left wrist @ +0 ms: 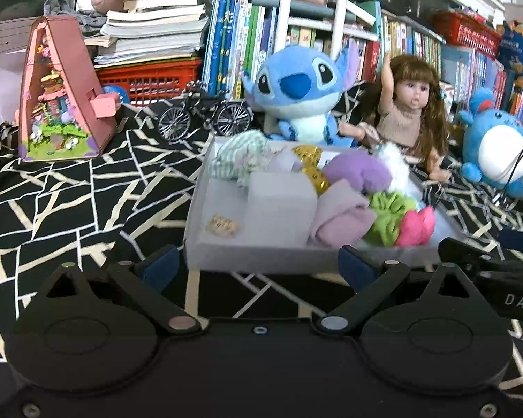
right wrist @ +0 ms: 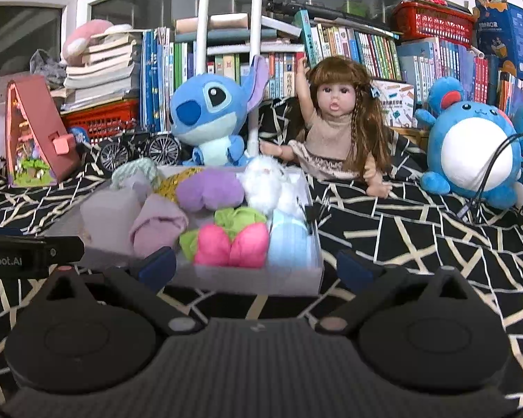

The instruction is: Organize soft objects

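A shallow grey tray (left wrist: 226, 256) (right wrist: 247, 278) sits on the patterned cloth just beyond both grippers. Soft items are packed inside it: a pink scrunchie (right wrist: 232, 245), a green one (right wrist: 237, 219), a light blue roll (right wrist: 289, 244), a lilac rolled cloth (left wrist: 341, 216), a purple plush piece (left wrist: 359, 174), a white fluffy piece (right wrist: 268, 183), a gold sequin piece (left wrist: 310, 163) and a green striped cloth (left wrist: 237, 156). My left gripper (left wrist: 256, 264) stands open before the tray's front wall, holding nothing. My right gripper (right wrist: 257, 266) is open wide at the tray's near right corner, empty.
Behind the tray sit a blue alien plush (left wrist: 296, 94), a long-haired doll (right wrist: 334, 125) and a round blue plush (right wrist: 470, 146). A toy bicycle (left wrist: 205, 115) and a pink triangular dollhouse (left wrist: 59, 94) stand at the left. Books and red baskets (left wrist: 150, 78) line the back.
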`<action>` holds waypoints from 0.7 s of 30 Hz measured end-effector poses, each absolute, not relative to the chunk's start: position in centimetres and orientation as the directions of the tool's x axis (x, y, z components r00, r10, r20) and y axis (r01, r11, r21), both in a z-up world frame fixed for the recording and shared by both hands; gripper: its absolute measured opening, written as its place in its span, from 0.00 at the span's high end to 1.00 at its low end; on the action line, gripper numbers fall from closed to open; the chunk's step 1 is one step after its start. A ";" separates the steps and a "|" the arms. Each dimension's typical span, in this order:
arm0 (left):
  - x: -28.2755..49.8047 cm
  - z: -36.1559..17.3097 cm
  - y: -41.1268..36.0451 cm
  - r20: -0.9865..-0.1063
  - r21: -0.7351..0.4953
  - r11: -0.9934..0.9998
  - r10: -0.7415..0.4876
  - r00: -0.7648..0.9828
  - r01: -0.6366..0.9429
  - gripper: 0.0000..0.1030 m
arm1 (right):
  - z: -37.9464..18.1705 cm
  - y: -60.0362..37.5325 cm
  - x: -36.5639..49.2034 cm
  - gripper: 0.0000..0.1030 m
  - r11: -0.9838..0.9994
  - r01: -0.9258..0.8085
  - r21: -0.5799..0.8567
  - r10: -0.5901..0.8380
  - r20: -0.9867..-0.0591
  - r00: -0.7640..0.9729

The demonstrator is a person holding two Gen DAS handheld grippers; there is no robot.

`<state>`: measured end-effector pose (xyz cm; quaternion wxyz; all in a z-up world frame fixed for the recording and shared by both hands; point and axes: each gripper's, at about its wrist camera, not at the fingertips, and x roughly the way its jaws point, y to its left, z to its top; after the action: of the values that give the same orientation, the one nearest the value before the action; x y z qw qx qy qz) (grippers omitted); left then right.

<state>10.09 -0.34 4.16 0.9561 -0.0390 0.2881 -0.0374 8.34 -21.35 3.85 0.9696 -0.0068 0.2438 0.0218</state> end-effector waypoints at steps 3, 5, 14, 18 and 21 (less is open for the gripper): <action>9.8 3.2 -0.3 -0.561 -0.075 0.996 -0.077 0.824 0.042 0.05 | 3.0 -21.2 8.1 0.00 0.999 -0.044 -0.013 0.031 -0.489 0.872; 9.7 2.5 -0.3 -0.573 -0.067 0.997 -0.071 0.817 0.039 0.05 | 2.3 -21.0 8.0 0.00 0.999 -0.043 -0.028 0.023 -0.501 0.865; 10.2 -0.2 -0.9 -0.619 -0.022 1.000 -0.029 0.785 0.020 0.05 | -0.1 -20.4 8.5 0.00 0.998 -0.051 -0.045 0.017 -0.564 0.826; 10.7 -0.9 -0.9 -0.629 -0.017 1.000 -0.015 0.777 0.006 0.05 | -0.6 -20.2 9.0 0.00 0.997 -0.055 -0.052 0.014 -0.593 0.805; 10.9 -1.1 -1.2 -0.622 0.005 1.000 -0.002 0.783 0.006 0.04 | -0.8 -20.1 9.3 0.00 0.997 -0.055 -0.052 0.011 -0.611 0.792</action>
<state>10.87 -1.19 -1.10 0.9443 0.0032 0.3291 -0.0020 9.27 -20.10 -0.82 0.9459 -0.0337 0.3223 0.0176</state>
